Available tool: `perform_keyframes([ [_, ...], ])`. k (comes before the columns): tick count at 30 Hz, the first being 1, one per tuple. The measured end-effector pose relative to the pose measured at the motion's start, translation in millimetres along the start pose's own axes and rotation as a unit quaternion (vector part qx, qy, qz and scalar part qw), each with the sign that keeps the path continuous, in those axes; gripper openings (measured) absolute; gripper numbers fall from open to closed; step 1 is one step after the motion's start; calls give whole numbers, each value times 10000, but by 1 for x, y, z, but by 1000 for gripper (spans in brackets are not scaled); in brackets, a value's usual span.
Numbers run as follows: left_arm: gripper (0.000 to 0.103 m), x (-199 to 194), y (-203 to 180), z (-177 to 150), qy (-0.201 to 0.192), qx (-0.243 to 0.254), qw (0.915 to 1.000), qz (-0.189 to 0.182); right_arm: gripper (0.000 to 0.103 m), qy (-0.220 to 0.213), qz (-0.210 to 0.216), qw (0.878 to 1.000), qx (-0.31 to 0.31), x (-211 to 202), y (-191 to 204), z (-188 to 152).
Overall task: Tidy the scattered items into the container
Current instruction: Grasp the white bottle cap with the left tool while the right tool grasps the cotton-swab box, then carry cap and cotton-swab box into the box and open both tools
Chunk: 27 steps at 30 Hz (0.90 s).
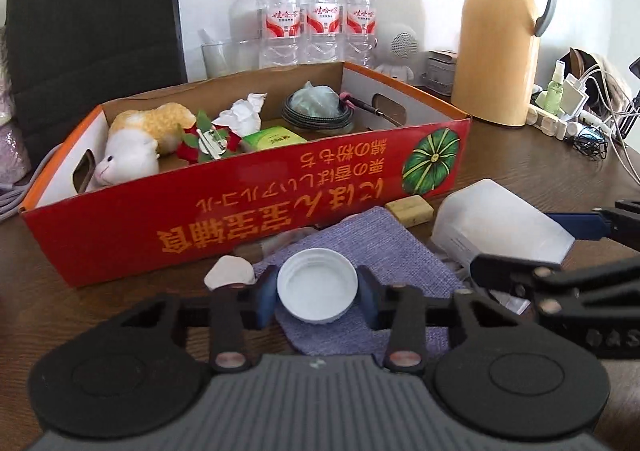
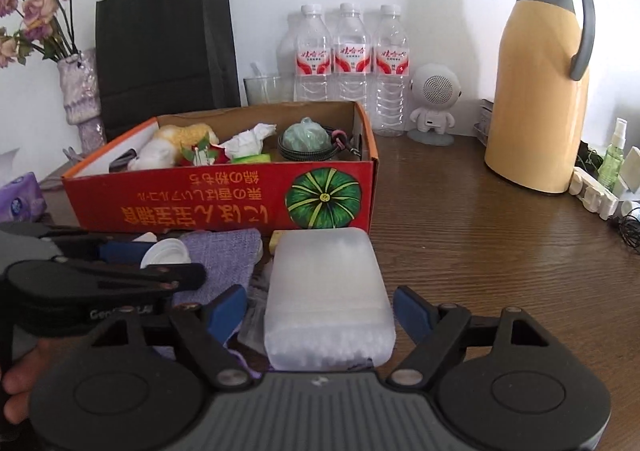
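A red cardboard box (image 1: pixel 240 211) (image 2: pixel 200 203) stands open on the brown table, with a plush toy (image 1: pixel 136 143), crumpled tissue, a green packet and a coiled cable inside. In front of it lies a purple cloth pouch (image 1: pixel 360 239) (image 2: pixel 224 251). My left gripper (image 1: pixel 317 297) (image 2: pixel 172 259) is shut on a white round lid (image 1: pixel 317 285) (image 2: pixel 166 255) resting on the pouch, a blue pad against each side. My right gripper (image 2: pixel 320 313) (image 1: pixel 516 243) straddles a translucent white plastic case (image 2: pixel 328 291) (image 1: pixel 500 227); it is open, with a gap at the left pad.
A yellowish block (image 1: pixel 410 209) and a small white lump (image 1: pixel 230 271) lie by the box front. Behind stand a black paper bag (image 1: pixel 92 31), three water bottles (image 1: pixel 320 15), a tan thermos (image 2: pixel 540 91) and a small speaker figure (image 2: pixel 434 99). Cables and a power strip (image 1: pixel 580 119) crowd the right edge.
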<state>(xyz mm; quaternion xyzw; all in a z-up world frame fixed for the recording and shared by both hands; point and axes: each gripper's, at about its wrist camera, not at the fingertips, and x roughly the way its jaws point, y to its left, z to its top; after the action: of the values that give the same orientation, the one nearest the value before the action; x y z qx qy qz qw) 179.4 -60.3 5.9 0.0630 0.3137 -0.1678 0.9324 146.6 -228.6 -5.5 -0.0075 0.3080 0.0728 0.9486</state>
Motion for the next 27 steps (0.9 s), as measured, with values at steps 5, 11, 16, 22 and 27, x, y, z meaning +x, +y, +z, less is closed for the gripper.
perform_keyframes([
  [5,41,-25,6,3,-316,-240,9992,91,65,116,-24,9999,-46,7,-1,-1],
  [11,41,-89,15,-5,-763,-643,9938,493,65,266,-30,9996,-18,10,-3,-2],
  [16,41,-136,18,-23,-1010,-861,9864,967,64,-8,58,10000,56,-16,-1,2],
  [22,41,-181,-6,-61,-1177,-933,9767,1531,64,-868,437,9951,181,-95,2,2],
  [27,41,-210,-28,-98,-1255,-1204,9727,1538,65,-1148,683,9906,284,-142,14,-41],
])
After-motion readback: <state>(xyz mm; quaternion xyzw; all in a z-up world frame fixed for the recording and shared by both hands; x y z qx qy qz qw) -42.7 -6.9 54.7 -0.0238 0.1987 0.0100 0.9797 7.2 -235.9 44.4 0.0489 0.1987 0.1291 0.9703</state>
